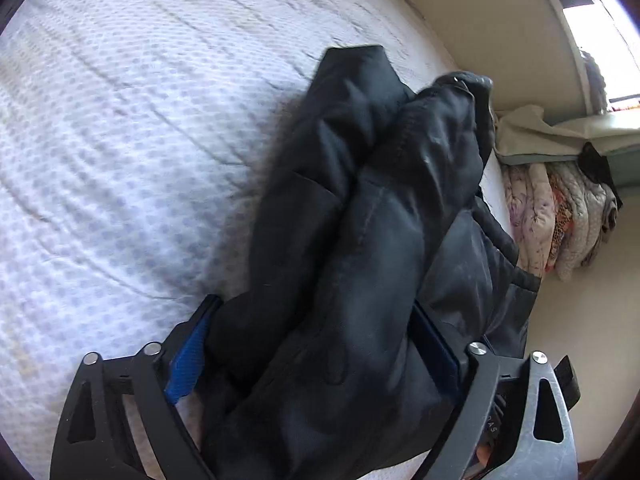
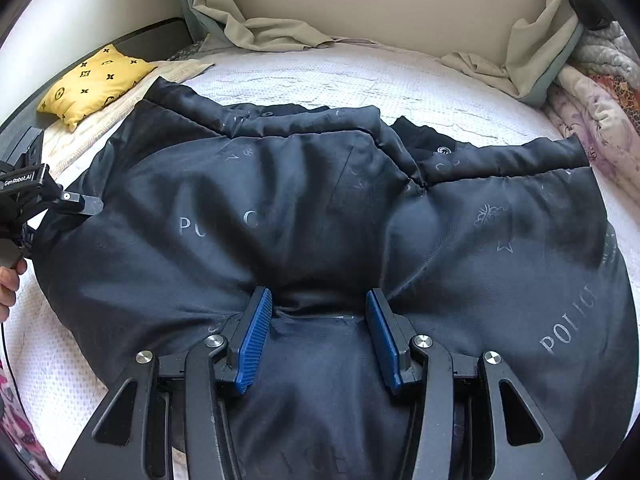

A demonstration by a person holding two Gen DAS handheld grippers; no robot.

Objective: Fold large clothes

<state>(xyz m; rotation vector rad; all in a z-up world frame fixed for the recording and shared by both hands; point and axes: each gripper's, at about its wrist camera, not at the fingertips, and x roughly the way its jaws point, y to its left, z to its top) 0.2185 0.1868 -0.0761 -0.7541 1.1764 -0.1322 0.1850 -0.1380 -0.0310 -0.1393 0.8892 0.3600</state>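
A large black padded jacket [image 2: 320, 224] with faint "POLICE" lettering lies spread across the white bed [image 2: 400, 76]. My right gripper [image 2: 320, 300] is over its near edge, jaws apart with a fold of the fabric between the blue pads [image 2: 256, 340]. In the left wrist view a thick bunch of the same jacket [image 1: 360, 208] fills the space between the pads of my left gripper [image 1: 316, 312], which stand wide around it. The left gripper also shows in the right wrist view [image 2: 86, 204], at the jacket's left edge, held by a hand.
A yellow patterned cushion [image 2: 92, 80] lies at the bed's far left. Beige and grey cloth [image 2: 264, 32] is crumpled against the headboard. Folded floral quilts [image 1: 560, 216] are stacked off the bed's right side, also visible in the right wrist view [image 2: 600, 96].
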